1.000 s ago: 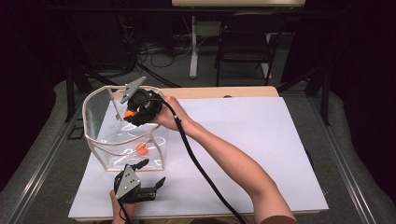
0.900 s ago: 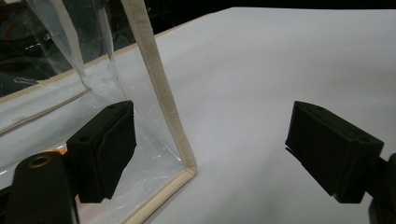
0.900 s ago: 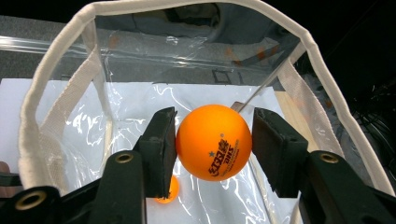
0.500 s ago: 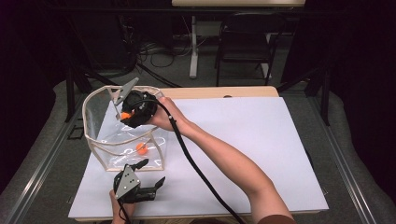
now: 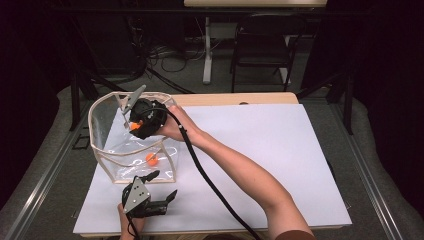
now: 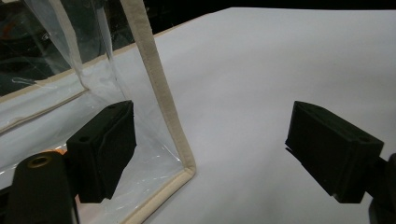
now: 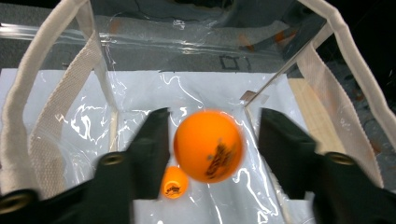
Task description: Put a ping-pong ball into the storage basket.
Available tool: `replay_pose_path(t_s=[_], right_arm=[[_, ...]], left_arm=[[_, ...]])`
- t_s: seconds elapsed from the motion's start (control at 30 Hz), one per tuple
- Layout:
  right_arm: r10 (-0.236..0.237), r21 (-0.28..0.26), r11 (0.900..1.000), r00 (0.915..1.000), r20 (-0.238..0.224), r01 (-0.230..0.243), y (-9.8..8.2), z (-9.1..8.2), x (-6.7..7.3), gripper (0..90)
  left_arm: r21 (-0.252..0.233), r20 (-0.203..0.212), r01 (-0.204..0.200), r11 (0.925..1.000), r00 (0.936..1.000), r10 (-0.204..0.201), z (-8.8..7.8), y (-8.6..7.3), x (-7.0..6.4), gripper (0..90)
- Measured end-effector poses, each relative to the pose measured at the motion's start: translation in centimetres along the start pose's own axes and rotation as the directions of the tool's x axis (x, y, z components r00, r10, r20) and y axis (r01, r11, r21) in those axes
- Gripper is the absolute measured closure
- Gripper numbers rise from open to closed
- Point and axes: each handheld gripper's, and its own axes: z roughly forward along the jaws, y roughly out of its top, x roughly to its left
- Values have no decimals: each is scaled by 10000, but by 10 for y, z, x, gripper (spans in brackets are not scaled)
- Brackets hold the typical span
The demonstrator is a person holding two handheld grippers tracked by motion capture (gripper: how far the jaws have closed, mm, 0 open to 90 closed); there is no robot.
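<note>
- An orange ball [image 7: 208, 145] sits between the right gripper's [image 7: 212, 135] two black jaws in the right gripper view, with a gap on each side of it; its outline is blurred, and whether it touches either jaw cannot be told.
- That ball carries a dark printed mark, too smeared to read.
- A second orange ball [image 7: 174, 183] lies below on the clear bottom of the bag; it too has a small dark print that cannot be read. In the high view it shows as an orange spot [image 5: 152, 159] inside the bag, towards its near wall.
- Both balls are within the clear plastic bag [image 5: 102, 150], which has cream fabric edging and cream webbing handles [image 7: 65, 88], and stands open-topped at the far left of the counter [image 5: 280, 150].
- The right gripper [image 5: 136, 122] is held over the bag's mouth, its jaws spread apart and pointing down into it; the right hand [image 5: 172, 127] grips its body, and a black cable [image 5: 210, 185] trails back along the forearm.
- The left gripper [image 5: 162, 184] is at the near left of the white counter, just in front of the bag, held by the left hand [image 5: 129, 220].
- Its jaws are released, wide apart; in the left gripper view the bag's near corner [image 6: 184, 163] stands between them, closer to the left jaw, and the clear wall partly covers that jaw.
- A dark chair [image 5: 262, 47] and a tangle of cables [image 5: 165, 52] are on the floor beyond the counter.
</note>
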Motion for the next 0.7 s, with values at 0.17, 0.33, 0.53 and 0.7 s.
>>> replay_pose_path(t_s=[0.17, 0.33, 0.53, 0.7], right_arm=[[580, -130, 9982, 9981, -194, -583, -6, -6, -5, 236], [884, -390, 9952, 9957, -275, -894, -14, -19, -9, 133], [1152, -753, 9901, 9923, -451, -1184, -22, -35, -15, 80], [1230, -898, 9879, 9913, -457, -1268, -27, -47, -18, 66]], left_arm=[[-16, -19, -11, 10000, 10000, 11, -1, 0, 0, 158], [8, 10, -8, 10000, 10000, 8, 1, 0, 0, 158], [17, 7, -13, 10000, 10000, 13, 1, 0, 0, 158], [2, -4, -19, 10000, 10000, 19, 0, 0, -1, 158]])
